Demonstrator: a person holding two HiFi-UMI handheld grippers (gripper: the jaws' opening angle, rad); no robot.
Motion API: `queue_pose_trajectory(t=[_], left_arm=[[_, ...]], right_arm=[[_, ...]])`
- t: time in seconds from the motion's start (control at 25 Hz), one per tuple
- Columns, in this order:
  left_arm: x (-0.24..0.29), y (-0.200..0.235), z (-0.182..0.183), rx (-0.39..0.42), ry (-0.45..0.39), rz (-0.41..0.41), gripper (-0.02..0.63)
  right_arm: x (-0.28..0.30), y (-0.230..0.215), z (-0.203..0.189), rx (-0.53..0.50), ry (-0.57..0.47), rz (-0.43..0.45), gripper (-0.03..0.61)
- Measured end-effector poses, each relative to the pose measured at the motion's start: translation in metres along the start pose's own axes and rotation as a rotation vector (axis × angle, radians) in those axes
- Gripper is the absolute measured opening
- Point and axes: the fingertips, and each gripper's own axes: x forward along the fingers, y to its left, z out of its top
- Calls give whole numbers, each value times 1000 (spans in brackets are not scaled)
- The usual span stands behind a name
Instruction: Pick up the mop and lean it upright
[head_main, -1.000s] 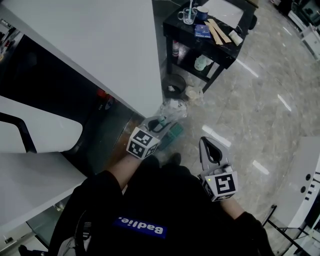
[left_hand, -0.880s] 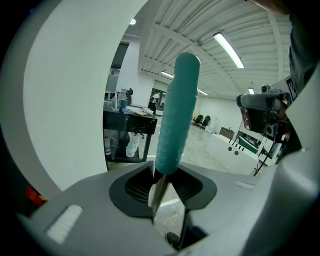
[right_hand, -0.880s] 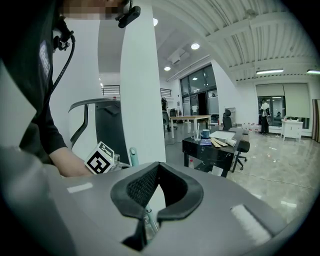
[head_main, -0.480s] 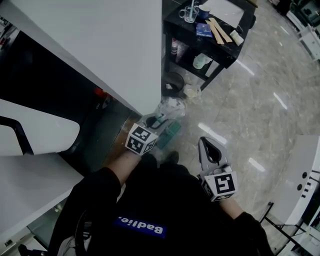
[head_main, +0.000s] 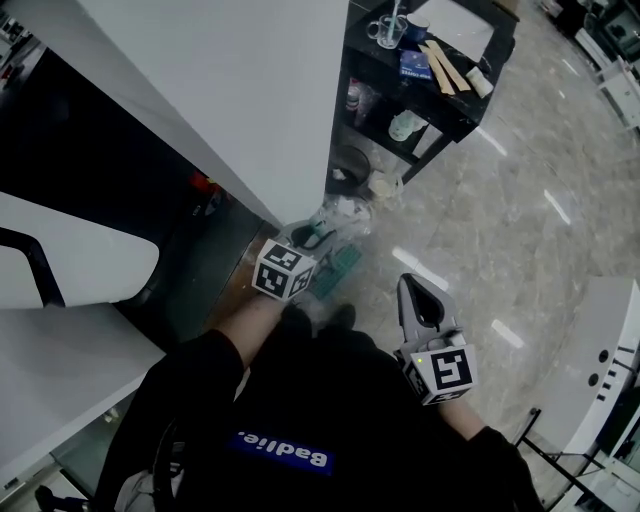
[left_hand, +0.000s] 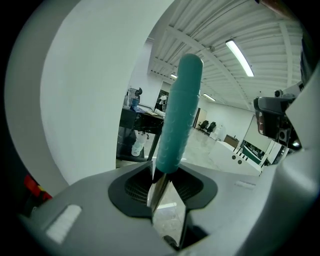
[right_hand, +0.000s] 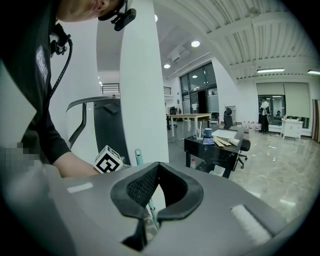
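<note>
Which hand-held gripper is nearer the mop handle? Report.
Left. The left hand-held gripper has the mop handle between its jaws, which just opened slightly; the right hand-held gripper sits apart, empty.

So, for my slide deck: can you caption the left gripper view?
Left gripper grips the teal mop handle beside a white pillar.

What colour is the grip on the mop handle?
The mop handle grip is teal; it shows best in the left gripper view.
</note>
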Motion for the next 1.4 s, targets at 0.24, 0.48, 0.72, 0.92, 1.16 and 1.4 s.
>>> queue_pose_trajectory(t=[0.24,0.48,0.72,0.92,1.16,1.4], left_arm=[[0,11,-1,-35,12,16,144],[0,21,-3,-78,28,67,150],[1,30,-7,-152,37,114,150],[0,38,-13,-221,60,146,150],[-5,50,-15,-282,67,184,150],[-7,55,-22,-350,72,185,156]], right_arm=[[0,2,9,-3,-10,-6,6],[-2,-2,12,-15,-18,-12,6],[-3,-5,16,-16,-21,-13,6],[-5,-11,18,-21,-32,-8,6],[-6,-15,21,-19,-41,3,6],[-6,-16,22,-17,-48,14,6]])
